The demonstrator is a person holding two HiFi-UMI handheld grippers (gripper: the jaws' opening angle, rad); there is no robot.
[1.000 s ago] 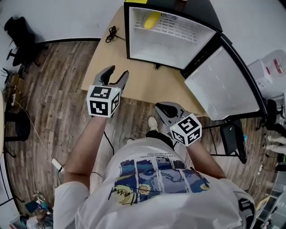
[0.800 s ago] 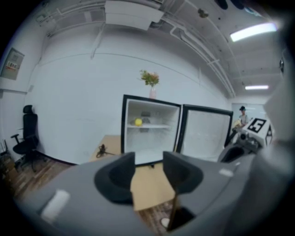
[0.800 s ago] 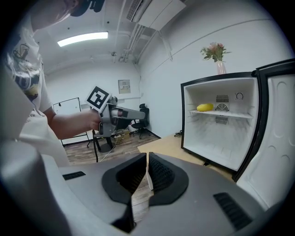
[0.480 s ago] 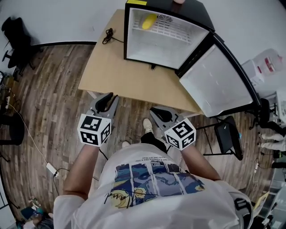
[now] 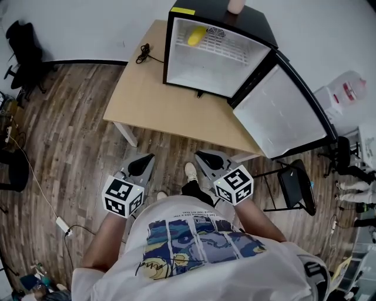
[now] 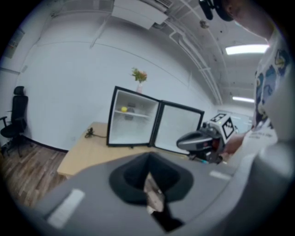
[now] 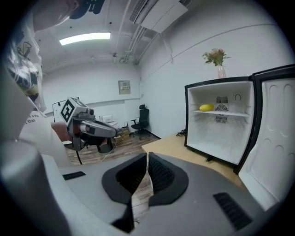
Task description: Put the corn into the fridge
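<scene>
Yellow corn (image 5: pixel 196 35) on shelf (image 5: pixel 220 46) inside fridge (image 5: pixel 176 62), door (image 5: pixel 282 111) open; task seemingly done. Left gripper (image 5: pixel 144 163) jaws just closed on nothing; right gripper (image 5: pixel 204 157) likewise closed, empty.

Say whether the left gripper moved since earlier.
Yes: the left gripper drew back off the table edge, down the head view, jaws just closed on nothing.

No wording is legible. At twelve o'clock the fridge's (image 5: pixel 205 70) yellow sticker (image 5: pixel 183 10) is blurred, and the shirt's (image 5: pixel 200 258) print line is too small.
</scene>
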